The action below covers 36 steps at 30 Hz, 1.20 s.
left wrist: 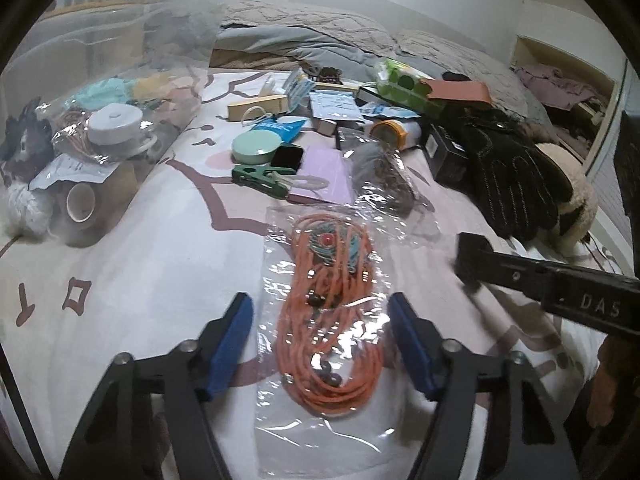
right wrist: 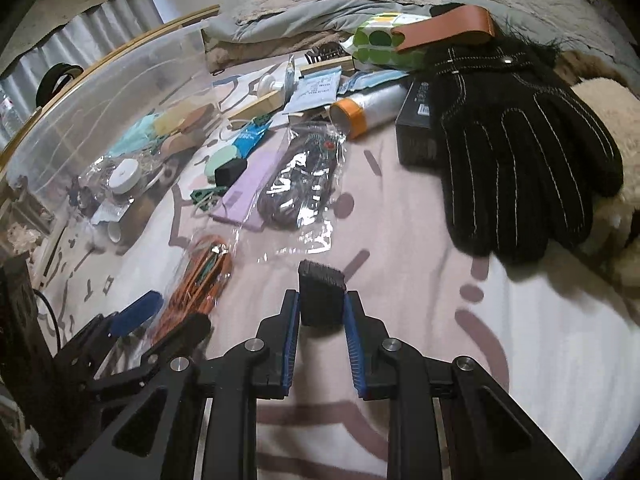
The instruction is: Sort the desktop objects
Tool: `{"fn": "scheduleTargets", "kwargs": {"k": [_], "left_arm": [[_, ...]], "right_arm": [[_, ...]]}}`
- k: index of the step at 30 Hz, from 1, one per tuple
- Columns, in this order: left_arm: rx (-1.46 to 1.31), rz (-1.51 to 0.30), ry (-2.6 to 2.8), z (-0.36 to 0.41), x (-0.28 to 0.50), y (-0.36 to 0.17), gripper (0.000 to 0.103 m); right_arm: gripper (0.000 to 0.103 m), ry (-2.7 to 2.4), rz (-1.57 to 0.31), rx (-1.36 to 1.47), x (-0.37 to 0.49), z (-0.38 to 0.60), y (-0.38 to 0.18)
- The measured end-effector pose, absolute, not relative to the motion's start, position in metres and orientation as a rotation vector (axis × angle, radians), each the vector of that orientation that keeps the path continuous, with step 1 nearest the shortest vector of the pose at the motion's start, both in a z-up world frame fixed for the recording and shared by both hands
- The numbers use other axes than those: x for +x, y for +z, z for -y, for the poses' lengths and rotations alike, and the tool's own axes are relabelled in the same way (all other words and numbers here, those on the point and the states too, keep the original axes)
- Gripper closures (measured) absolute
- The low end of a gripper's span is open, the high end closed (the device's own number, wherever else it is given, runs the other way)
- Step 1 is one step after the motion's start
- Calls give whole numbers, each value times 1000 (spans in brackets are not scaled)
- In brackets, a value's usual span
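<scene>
A clear bag of orange cord lies flat on the pink-patterned bedspread. My left gripper straddles it, one blue pad at each long edge. The plastic shows no crumpling and a thin gap shows at the left pad. The right wrist view shows the same bag between the left gripper's fingers. My right gripper is shut on a small black block, which it holds just above the bedspread. From the left wrist view it enters at the right, blurred.
A clear storage bin with several items stands at the left. Beyond the orange cord lie a bag of dark cord, a purple pad and a green clip. A black glove, a black box and a plush toy lie at the right.
</scene>
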<state>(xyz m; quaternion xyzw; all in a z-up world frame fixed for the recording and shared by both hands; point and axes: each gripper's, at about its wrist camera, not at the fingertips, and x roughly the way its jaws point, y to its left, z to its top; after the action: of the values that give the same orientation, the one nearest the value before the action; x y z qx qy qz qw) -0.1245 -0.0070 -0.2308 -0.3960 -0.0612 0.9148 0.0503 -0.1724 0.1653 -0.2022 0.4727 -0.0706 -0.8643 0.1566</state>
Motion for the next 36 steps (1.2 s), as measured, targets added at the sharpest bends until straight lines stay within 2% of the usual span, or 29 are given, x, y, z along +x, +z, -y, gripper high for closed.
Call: {"fn": "scheduleTargets", "kwargs": {"k": [5,16,22,23,25,26,27,34,36], "left_arm": [[-1212,165,2784,5,-119,-230,44],[-1266,85,2775,8,-97,-224,45],[-1286,161,2791,20,-93,-224,45],[-1291,180,2797,22,-94,-224,41],[-1283,208,2804,25,-94,-224,32],[-1275,220,2806,26,-94,-223,27],[-1268,229,2807,26,-94,-222,24],[-1273,201,2809,23,-101,-226,23],[-1271,186,2813,22,-101,-227,23]], "right_arm": [[80,-2478,158,1353,-170,-159,-204],[80,-2449,239,1370,-168,-162,-208],[80,-2475,201,1370,-166,-161,-206],[79,-2484,183,1368,-165,-160,-206],[62,-2520,114,1371,-163,-156,-206],[40,-2537,86,1374,-163,-156,-206],[35,-2550,59,1364,-162,-154,-206],[34,-2522,-7,1423,-167,-149,-217],[26,-2517,0,1418,-167,-149,-217]]}}
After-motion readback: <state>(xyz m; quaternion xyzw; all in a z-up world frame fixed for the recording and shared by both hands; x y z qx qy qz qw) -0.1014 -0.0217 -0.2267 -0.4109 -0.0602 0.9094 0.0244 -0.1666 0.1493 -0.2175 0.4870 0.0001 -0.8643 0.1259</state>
